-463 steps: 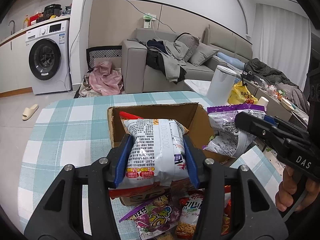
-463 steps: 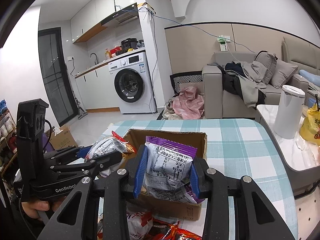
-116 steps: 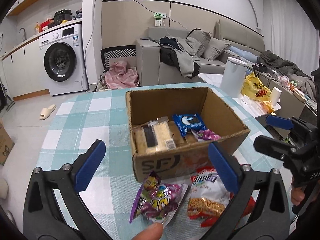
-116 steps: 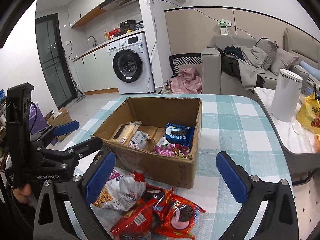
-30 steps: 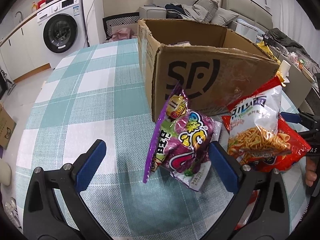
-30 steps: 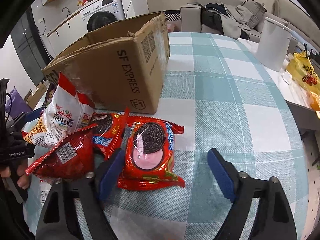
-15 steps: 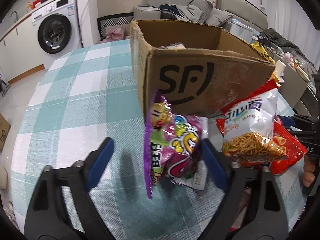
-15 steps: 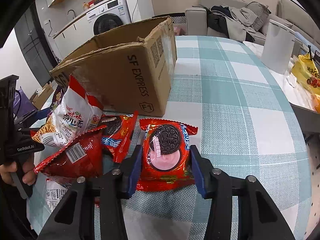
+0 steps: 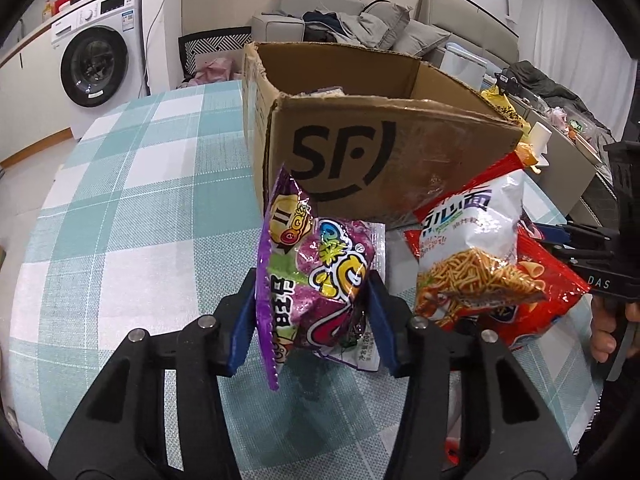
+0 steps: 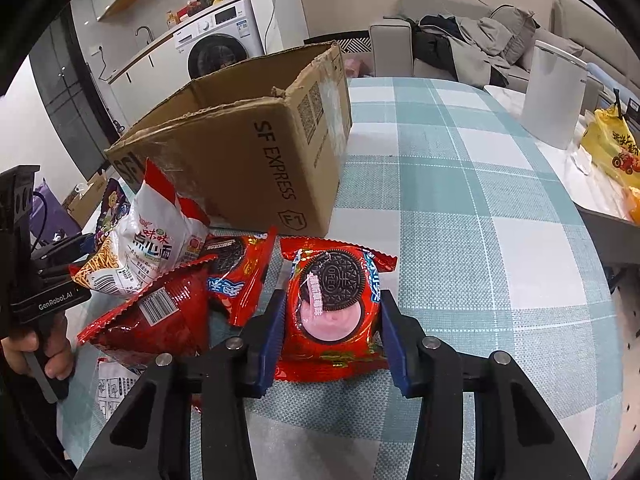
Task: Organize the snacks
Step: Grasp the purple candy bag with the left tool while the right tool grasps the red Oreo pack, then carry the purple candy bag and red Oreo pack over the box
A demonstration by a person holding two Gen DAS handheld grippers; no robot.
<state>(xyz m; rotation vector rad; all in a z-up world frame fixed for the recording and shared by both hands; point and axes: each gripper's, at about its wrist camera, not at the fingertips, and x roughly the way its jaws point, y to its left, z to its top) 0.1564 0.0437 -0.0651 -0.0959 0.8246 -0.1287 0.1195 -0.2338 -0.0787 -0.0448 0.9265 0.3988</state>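
My left gripper (image 9: 312, 320) is shut on a purple snack bag (image 9: 308, 276) and holds it just off the checked tablecloth, in front of the open cardboard SF box (image 9: 384, 160). My right gripper (image 10: 332, 332) is shut on a red Oreo packet (image 10: 332, 304) that lies by the box's near corner (image 10: 256, 160). A white and red noodle snack bag (image 9: 476, 248) leans against the box and also shows in the right wrist view (image 10: 156, 240). Red packets (image 10: 160, 312) lie beside it.
A white cylinder bin (image 10: 556, 92) and a yellow bag (image 10: 616, 152) stand on a side table to the right. A washing machine (image 9: 100, 64) and a sofa (image 9: 352, 20) are behind the table. The tablecloth (image 9: 120, 208) stretches left of the box.
Both grippers were open around their packets a second ago and have closed on them. The left one has lifted the purple bag slightly.
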